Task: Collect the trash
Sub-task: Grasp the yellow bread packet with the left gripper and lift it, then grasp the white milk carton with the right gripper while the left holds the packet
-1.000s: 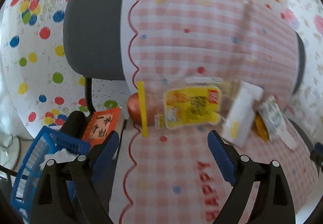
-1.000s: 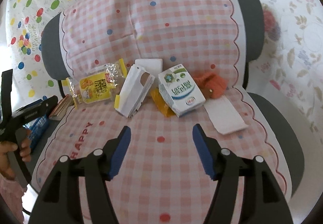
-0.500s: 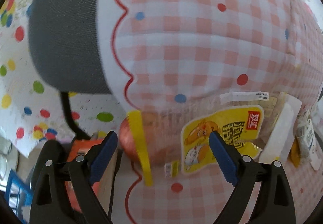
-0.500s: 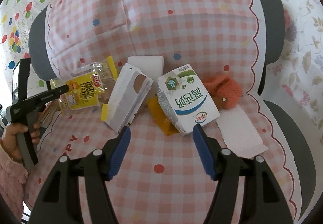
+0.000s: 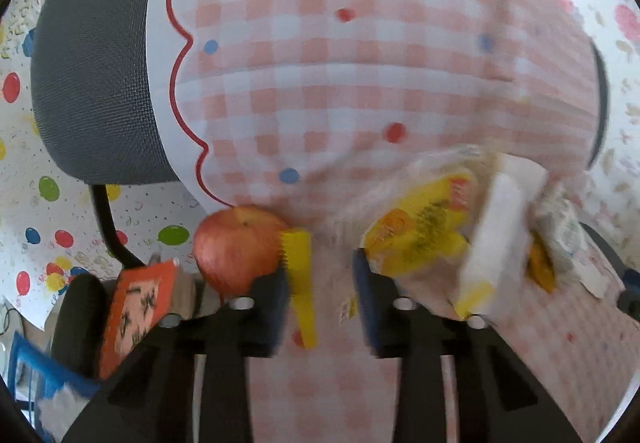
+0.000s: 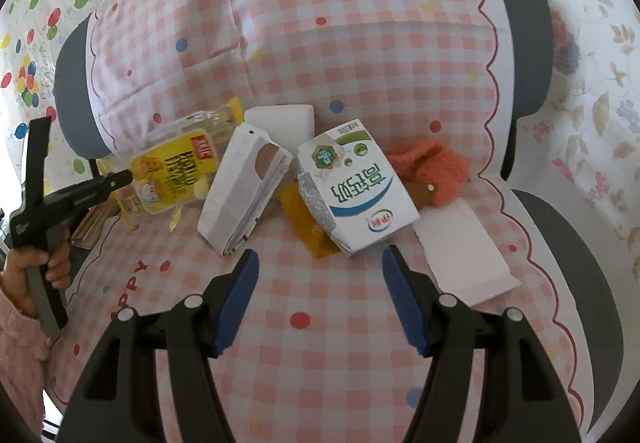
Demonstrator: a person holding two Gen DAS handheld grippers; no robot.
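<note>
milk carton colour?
White with green and blue trim, on the milk carton; clearest in the right wrist view.

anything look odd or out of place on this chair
Yes: a whole apple sits at the seat's left edge among the trash, looking uneaten. The milk carton lies tipped on its side over an orange wrapper.

1. The left gripper (image 5: 320,283) sits at 6 o'clock, and its blue fingers (image 5: 366,295) have a gap between them.
2. A red apple (image 5: 236,247) is at 8 o'clock, touching the left finger.
3. A yellow strip (image 5: 300,271) lies in the gap.
4. A blurry yellow snack bag (image 5: 420,239) is at 4 o'clock, by the right finger.
5. A white paper pack (image 5: 500,227) lies beside the bag.
6. An orange box (image 5: 136,311) is at 7 o'clock.
7. A pink checked cloth (image 5: 360,83) covers the grey chair (image 5: 96,75).
</note>
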